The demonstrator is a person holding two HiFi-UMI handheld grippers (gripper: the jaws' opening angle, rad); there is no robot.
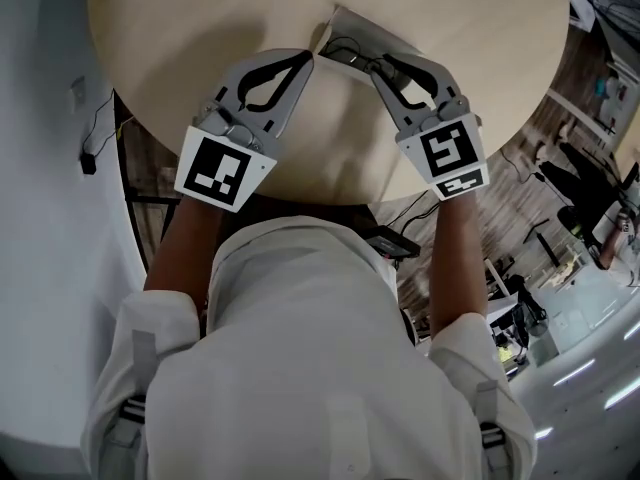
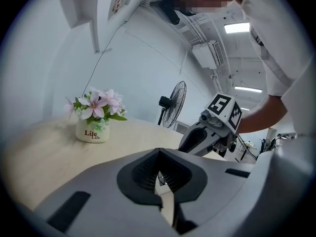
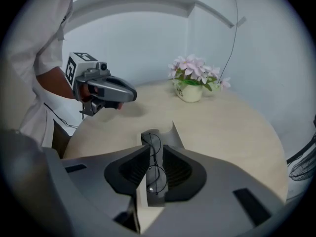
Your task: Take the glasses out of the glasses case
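**Both grippers on the open glasses case**

The person stands at a round wooden table (image 1: 480,88) with both grippers meeting at its middle. The glasses case (image 1: 352,26) lies open there, pale grey, its flaps spread on the wood.

The left gripper (image 1: 312,58) reaches in from the left. In its own view the jaws are drawn together on a thin pale edge of the case, which shows as a light strip between the ribbed pads (image 2: 170,174).

The right gripper (image 1: 372,68) comes in from the other side, so that the two tools form a peak over the case. In the right gripper view the glasses (image 3: 154,147), thin dark wire with round lenses, lie in the case and run lengthwise between the jaws. The jaws are pulled in narrowly on the frame, and the pads appear to touch it on both sides. One lens ring pokes out past the tips, over the case floor. The glasses are not lifted clear; they are inside the case.

Farther back on the table stands a small white pot of pink flowers (image 2: 93,131), well apart from the case. A standing fan (image 2: 174,105) is beyond the table edge.
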